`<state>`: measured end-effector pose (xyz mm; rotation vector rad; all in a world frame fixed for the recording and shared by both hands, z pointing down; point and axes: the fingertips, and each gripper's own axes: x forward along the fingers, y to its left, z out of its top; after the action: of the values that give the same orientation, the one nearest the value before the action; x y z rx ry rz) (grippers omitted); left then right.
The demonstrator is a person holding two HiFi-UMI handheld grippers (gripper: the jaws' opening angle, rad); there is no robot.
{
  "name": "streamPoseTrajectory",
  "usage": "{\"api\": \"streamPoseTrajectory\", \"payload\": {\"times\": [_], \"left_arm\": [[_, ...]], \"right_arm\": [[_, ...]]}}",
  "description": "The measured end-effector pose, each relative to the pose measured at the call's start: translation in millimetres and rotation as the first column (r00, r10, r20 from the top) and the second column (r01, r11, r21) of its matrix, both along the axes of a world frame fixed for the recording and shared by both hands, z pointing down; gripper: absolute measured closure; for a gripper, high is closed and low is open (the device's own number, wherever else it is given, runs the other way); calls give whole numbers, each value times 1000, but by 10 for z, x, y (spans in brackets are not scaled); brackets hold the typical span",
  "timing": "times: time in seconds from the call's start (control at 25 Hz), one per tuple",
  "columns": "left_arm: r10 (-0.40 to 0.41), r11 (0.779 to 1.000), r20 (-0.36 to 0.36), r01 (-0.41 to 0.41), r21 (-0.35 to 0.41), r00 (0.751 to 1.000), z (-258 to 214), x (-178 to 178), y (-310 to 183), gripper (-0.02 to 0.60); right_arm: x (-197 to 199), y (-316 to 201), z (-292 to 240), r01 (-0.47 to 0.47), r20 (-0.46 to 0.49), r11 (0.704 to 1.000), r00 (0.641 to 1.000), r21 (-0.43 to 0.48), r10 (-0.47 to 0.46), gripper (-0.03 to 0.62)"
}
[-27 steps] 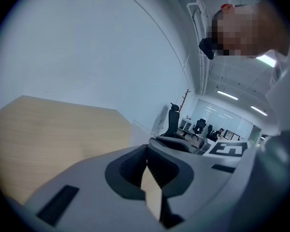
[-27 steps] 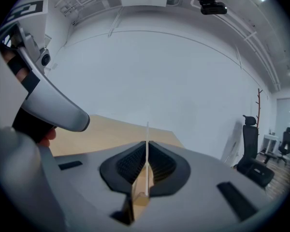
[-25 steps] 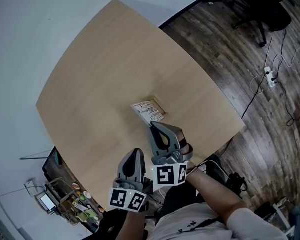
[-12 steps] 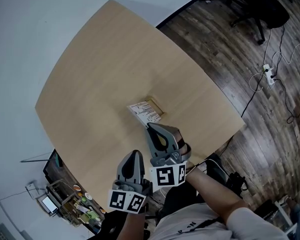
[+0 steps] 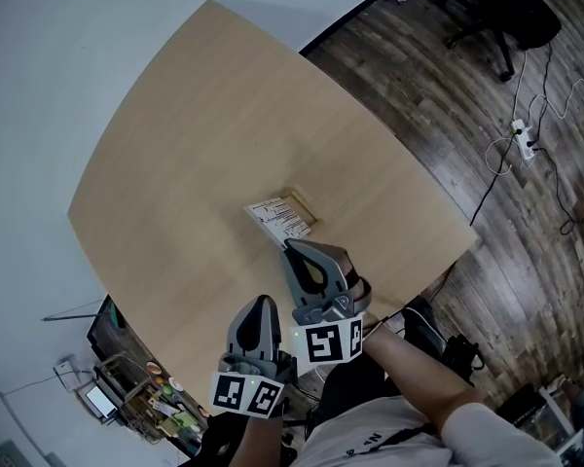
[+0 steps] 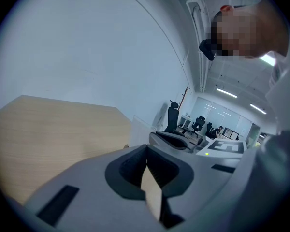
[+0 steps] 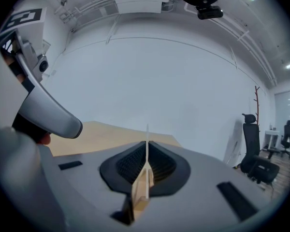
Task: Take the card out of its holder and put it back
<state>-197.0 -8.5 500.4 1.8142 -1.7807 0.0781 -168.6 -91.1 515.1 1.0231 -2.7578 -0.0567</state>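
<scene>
A white printed card [image 5: 274, 216] leans in a small wooden holder [image 5: 305, 203] near the middle of the light wood table [image 5: 195, 134]. My right gripper [image 5: 296, 247] points at the card from just in front of it, a short gap away, jaws pressed together and empty. The left gripper [image 5: 261, 303] hangs lower and to the left, over the table's near edge, also shut with nothing in it. In the left gripper view the jaws [image 6: 147, 164] meet in a seam, with the right gripper's body [image 6: 176, 140] beyond. In the right gripper view the jaws [image 7: 146, 154] are closed too.
A black office chair [image 5: 501, 8] and a white power strip [image 5: 524, 149] with cables sit on the dark wood floor at right. A cluttered cart [image 5: 141, 407] stands at bottom left. The person's sleeve [image 5: 409, 426] fills the bottom edge.
Nothing has visibly changed on the table; only the head camera has drifted slightly, and both grippers stay shut in place.
</scene>
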Motion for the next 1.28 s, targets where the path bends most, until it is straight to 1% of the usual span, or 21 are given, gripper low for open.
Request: {"api": "streamPoseTrajectory", "payload": {"times": [0.12, 0.4, 0.6, 0.88, 1.04, 1.08, 1.16, 1.28], "left_arm": [[3, 1000, 1, -3, -2, 1000, 10, -9, -2, 569], [6, 1000, 1, -6, -4, 1000, 35, 7, 12, 569], [7, 1000, -1, -7, 1, 1000, 19, 12, 5, 569], [-2, 1000, -7, 2, 2, 1000, 60, 35, 7, 569], [-10, 1000, -7, 10, 10, 1000, 64, 50, 22, 569], [-12, 1000, -7, 13, 13, 1000, 63, 53, 30, 569], [-17, 1000, -8, 18, 19, 1000, 58, 69, 49, 569], [-22, 999, -11, 22, 35, 1000, 41, 140, 59, 569]], "right_arm": [[12, 28, 38, -5, 0, 1000, 1000, -9, 5, 569], [31, 44, 134, -13, -76, 1000, 997, -12, 12, 569], [23, 70, 176, 3, -94, 1000, 996, 0, -3, 568], [116, 20, 468, -1, -154, 998, 988, -64, -9, 568], [84, 26, 585, 28, -158, 994, 986, -105, -45, 568], [80, 31, 607, 36, -153, 992, 987, -123, -55, 561], [95, 50, 605, 51, -139, 988, 988, -148, -72, 504], [183, 82, 485, 64, -116, 986, 990, -155, -83, 502]]}}
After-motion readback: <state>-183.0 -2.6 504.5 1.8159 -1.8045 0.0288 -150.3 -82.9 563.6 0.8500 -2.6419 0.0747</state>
